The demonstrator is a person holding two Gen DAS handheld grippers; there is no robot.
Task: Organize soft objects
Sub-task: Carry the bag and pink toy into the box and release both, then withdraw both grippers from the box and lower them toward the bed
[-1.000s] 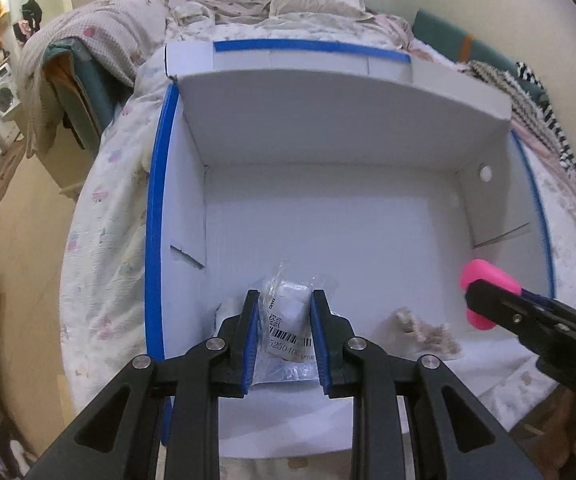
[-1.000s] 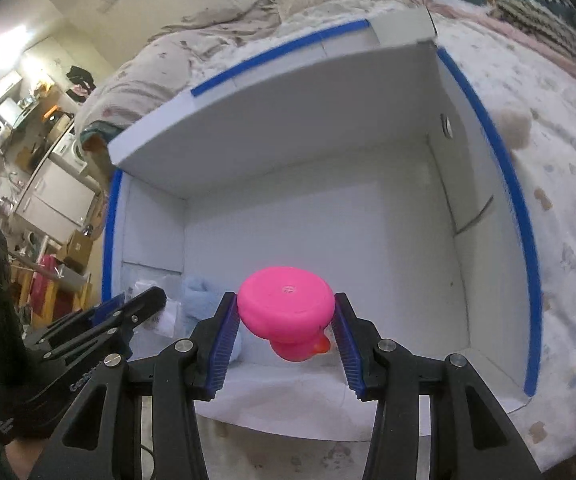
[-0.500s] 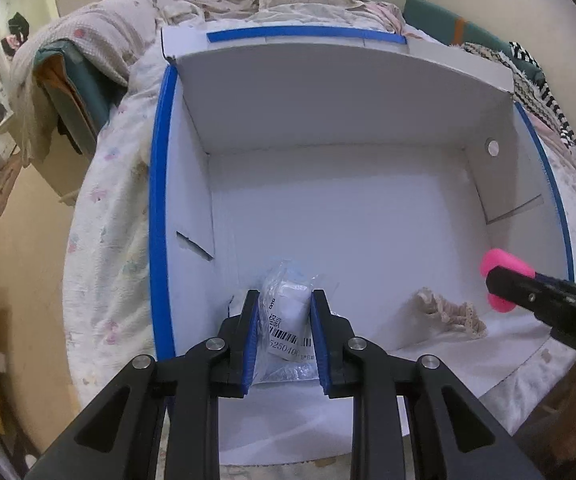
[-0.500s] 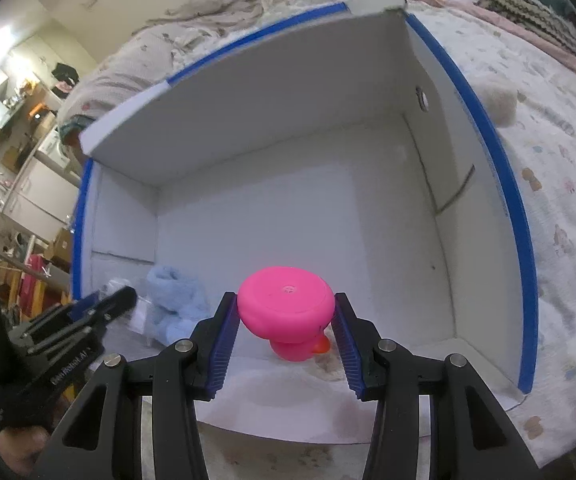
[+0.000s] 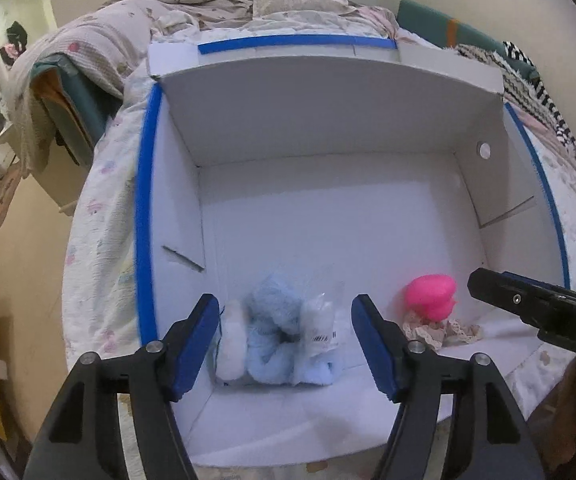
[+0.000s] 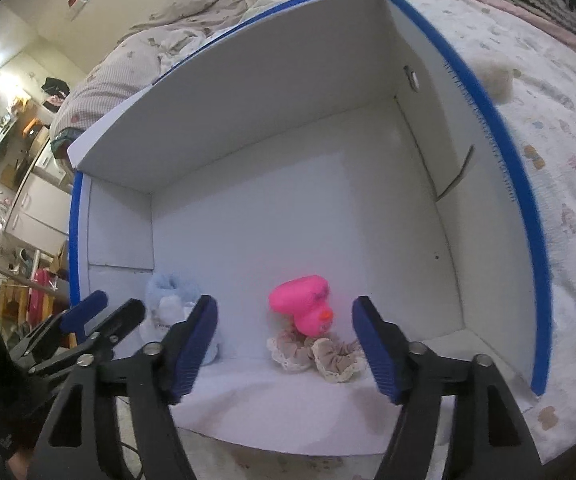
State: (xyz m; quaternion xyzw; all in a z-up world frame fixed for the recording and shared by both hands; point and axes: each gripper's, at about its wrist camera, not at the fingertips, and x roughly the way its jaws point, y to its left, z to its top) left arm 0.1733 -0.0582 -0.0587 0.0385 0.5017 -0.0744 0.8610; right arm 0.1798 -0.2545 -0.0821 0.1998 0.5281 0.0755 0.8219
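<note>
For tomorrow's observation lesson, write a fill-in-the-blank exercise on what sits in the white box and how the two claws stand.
1. The pink rubber duck lies on top of the beige lace ____.
2. Both the left claw and the right claw are ____.
3. The rim of the white box is edged with tape of the colour ____.
4. The fluffy light-blue plush lies in the box's near-____ corner.

Missing words: scrunchies; open; blue; left

The label print on the clear bag (image 5: 321, 322) beside the blue plush (image 5: 276, 332) was too small to read. The right gripper (image 5: 535, 308), right of the plush, ran off the frame, its jaws unseen there.
</note>
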